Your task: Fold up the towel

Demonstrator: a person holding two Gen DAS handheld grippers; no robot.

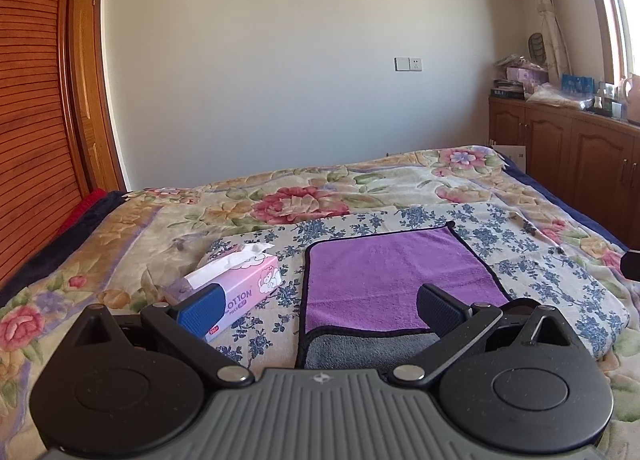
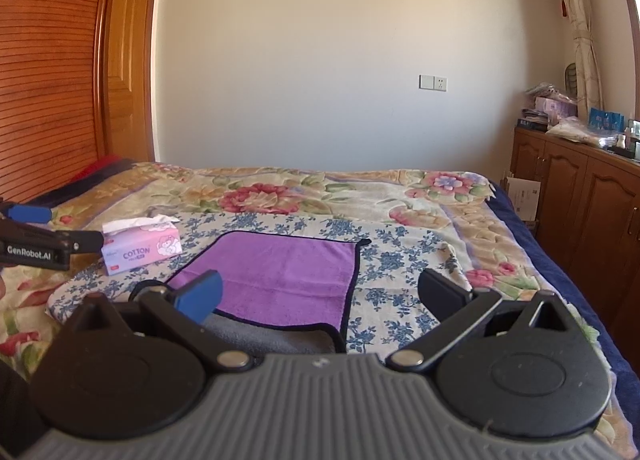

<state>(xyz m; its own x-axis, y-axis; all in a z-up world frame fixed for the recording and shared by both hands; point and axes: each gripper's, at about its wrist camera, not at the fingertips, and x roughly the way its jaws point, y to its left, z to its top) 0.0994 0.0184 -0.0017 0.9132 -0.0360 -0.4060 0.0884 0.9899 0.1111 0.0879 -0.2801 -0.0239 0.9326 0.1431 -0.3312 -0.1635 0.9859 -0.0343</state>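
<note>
A purple towel (image 1: 392, 268) with a dark hem lies on a blue-flowered cloth on the bed, its grey underside (image 1: 360, 350) showing along the near edge. It also shows in the right wrist view (image 2: 280, 272). My left gripper (image 1: 320, 308) is open and empty, just short of the towel's near edge, over its left half. My right gripper (image 2: 320, 296) is open and empty above the towel's near right corner. The left gripper also shows at the left of the right wrist view (image 2: 52, 240).
A pink tissue box (image 1: 236, 292) stands left of the towel on the blue-flowered cloth (image 1: 540, 260). A floral blanket (image 1: 320, 196) covers the bed. Wooden cabinets (image 2: 580, 200) with clutter on top stand at the right; a slatted headboard (image 2: 48, 60) is at the left.
</note>
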